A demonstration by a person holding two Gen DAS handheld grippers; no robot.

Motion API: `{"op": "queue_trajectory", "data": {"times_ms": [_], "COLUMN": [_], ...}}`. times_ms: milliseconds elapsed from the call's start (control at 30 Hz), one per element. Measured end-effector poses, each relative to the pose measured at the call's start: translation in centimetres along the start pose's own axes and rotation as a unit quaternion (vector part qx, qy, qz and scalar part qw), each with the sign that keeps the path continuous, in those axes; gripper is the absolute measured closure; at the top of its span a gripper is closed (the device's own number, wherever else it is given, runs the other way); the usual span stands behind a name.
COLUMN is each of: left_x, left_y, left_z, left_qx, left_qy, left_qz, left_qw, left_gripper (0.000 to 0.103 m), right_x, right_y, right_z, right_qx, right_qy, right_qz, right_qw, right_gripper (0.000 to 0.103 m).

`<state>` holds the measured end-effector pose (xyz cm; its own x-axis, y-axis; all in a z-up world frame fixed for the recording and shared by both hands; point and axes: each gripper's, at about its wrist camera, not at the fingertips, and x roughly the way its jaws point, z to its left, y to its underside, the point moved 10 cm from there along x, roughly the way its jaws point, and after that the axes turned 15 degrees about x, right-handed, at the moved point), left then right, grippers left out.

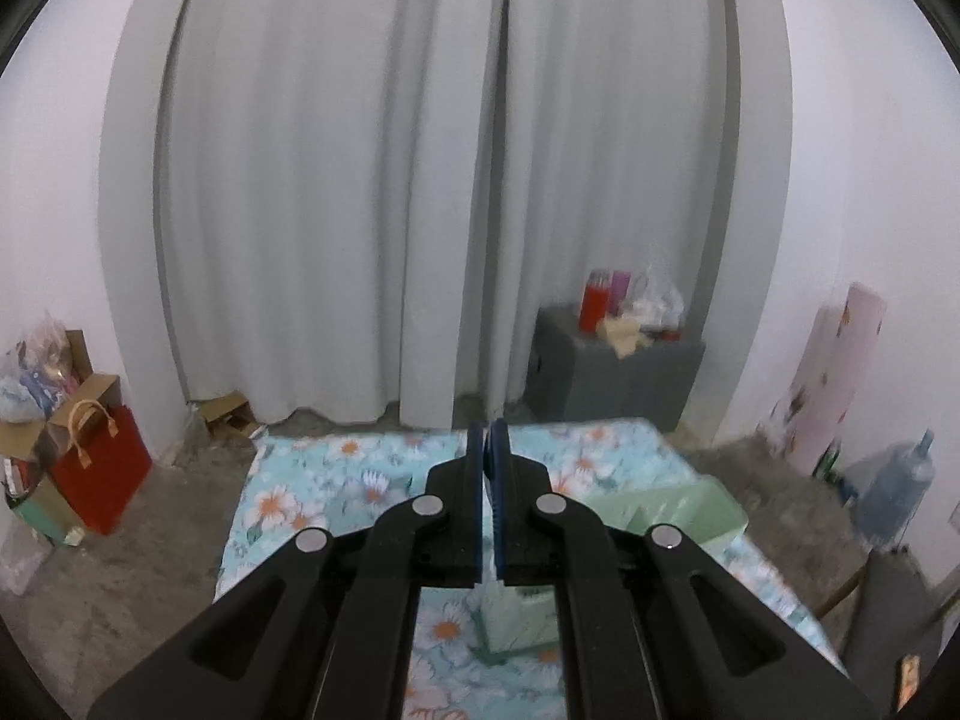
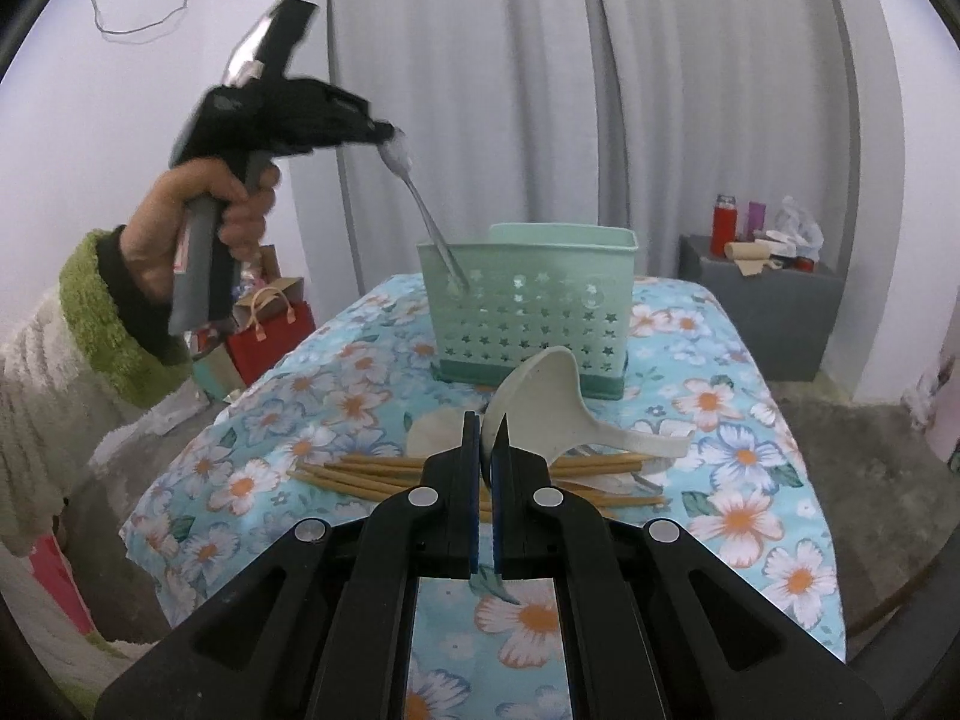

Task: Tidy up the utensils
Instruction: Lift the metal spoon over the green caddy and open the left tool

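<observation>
Left tool (image 2: 390,141) pinches clear utensil (image 2: 429,222), tip lowered into green caddy (image 2: 528,300) at tabletop (image 2: 750,420) far edge. Right tool (image 2: 487,450), my view: jaws nearly closed, gripping nothing. White ladle (image 2: 558,402), chopsticks (image 2: 372,474) wait mid-tabletop.

No text, label, brand, number or sign can be read in either view. The grey handle of the left gripper (image 2: 384,135) carries a small red-and-white sticker, at about nine o'clock in the right wrist view, but it is blurred and illegible. An orange label (image 1: 911,677) at about four o'clock in the left wrist view, on a dark object at the frame's edge, is too small and smeared to make out.
</observation>
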<state>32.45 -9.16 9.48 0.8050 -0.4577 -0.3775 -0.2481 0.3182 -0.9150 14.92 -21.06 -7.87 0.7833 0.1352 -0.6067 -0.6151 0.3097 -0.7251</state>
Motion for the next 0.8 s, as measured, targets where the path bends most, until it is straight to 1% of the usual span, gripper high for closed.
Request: {"op": "queue_trajectory", "data": {"times_ms": [67,100,167,200,300,367,433,533,600,667,733,800], "left_x": [-1.3,-2.0,-2.3,-2.0,-0.3,1.0,2.6,4.0,4.1,3.8,3.1,2.0], "left_y": [-1.6,-2.4,-3.2,-3.2,-2.1,-1.1,0.3,1.8,2.1,2.2,2.1,2.1], "left_z": [0.6,1.2,1.7,1.8,1.1,0.4,-0.4,-1.0,-0.9,-0.7,-0.2,0.4], "left_qx": [-0.001,0.002,0.011,0.017,0.028,0.047,0.049,0.021,0.000,-0.009,-0.028,-0.043], "left_qy": [-0.013,-0.026,-0.042,-0.050,-0.046,-0.051,-0.036,0.005,0.021,0.025,0.031,0.030], "left_qz": [-0.027,-0.044,-0.055,-0.054,-0.032,-0.020,-0.002,0.014,0.008,0.002,-0.008,-0.021], "left_qw": [0.9995,0.9987,0.9976,0.9972,0.9980,0.9974,0.9981,0.9997,0.9997,0.9996,0.9991,0.9984], "left_gripper": [0.101,0.101,0.101,0.101,0.101,0.101,0.100,0.097,0.097,0.089,0.071,0.064], "right_x": [0.0,0.0,0.2,0.2,0.2,0.1,0.0,-0.1,-0.3,-0.6,-1.0,-1.5], "right_y": [0.0,0.1,0.1,0.1,-0.2,-0.3,-0.6,-1.2,-1.9,-2.8,-4.0,-5.3], "right_z": [0.0,0.1,0.2,0.3,0.5,0.4,0.3,0.1,0.0,0.0,0.1,0.3], "right_qx": [0.002,0.003,0.003,0.002,0.000,0.001,0.005,0.010,0.020,0.028,0.037,0.045], "right_qy": [-0.001,-0.003,-0.008,-0.009,-0.011,-0.012,-0.013,-0.017,-0.024,-0.032,-0.043,-0.059], "right_qz": [0.002,0.003,0.005,0.005,0.003,0.001,0.000,0.001,-0.001,-0.005,-0.012,-0.020], "right_qw": [1.000,1.000,1.000,1.000,1.000,1.000,1.000,1.000,1.000,0.999,0.998,0.997], "right_gripper": [0.102,0.102,0.102,0.102,0.102,0.102,0.102,0.102,0.102,0.102,0.102,0.102]}}
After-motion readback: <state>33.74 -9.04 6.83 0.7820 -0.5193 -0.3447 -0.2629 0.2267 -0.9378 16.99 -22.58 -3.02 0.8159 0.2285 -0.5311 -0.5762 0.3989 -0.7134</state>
